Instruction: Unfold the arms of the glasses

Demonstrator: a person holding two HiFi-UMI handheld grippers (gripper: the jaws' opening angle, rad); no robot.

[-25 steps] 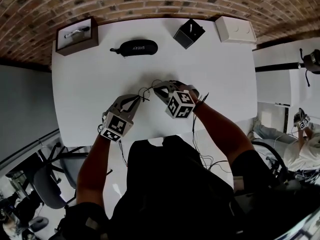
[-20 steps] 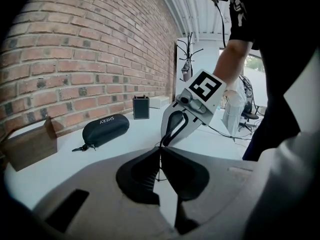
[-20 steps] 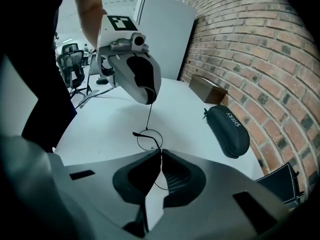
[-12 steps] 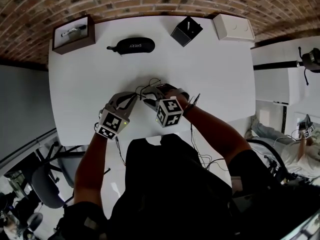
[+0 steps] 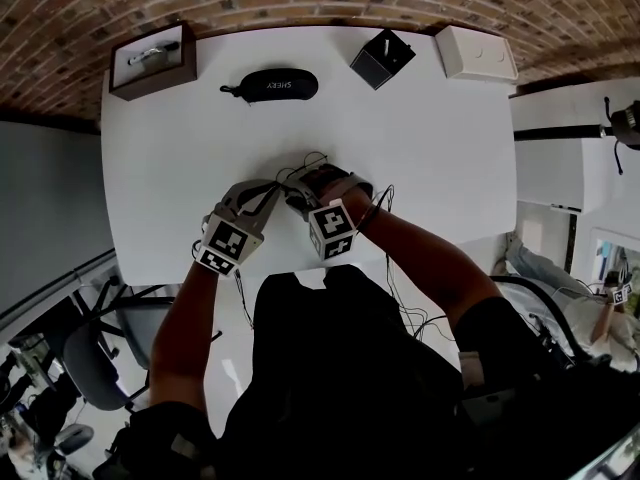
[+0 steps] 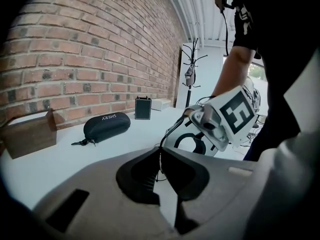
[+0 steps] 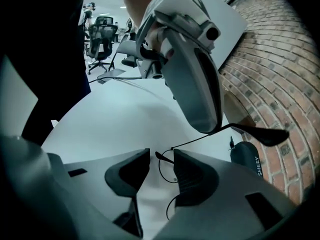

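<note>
Now the left gripper (image 6: 159,156), at 12 o'clock, pinches the thin black wire-framed glasses (image 7: 200,137); the right gripper (image 7: 160,156), its jaws just opened and loose around the rim, should regrip gently.

The right gripper (image 7: 161,173) has rolled and slid toward the table's (image 5: 420,148) near edge. Its jaws have just opened wide and now stand clear of the glasses (image 7: 166,167) between them.
</note>
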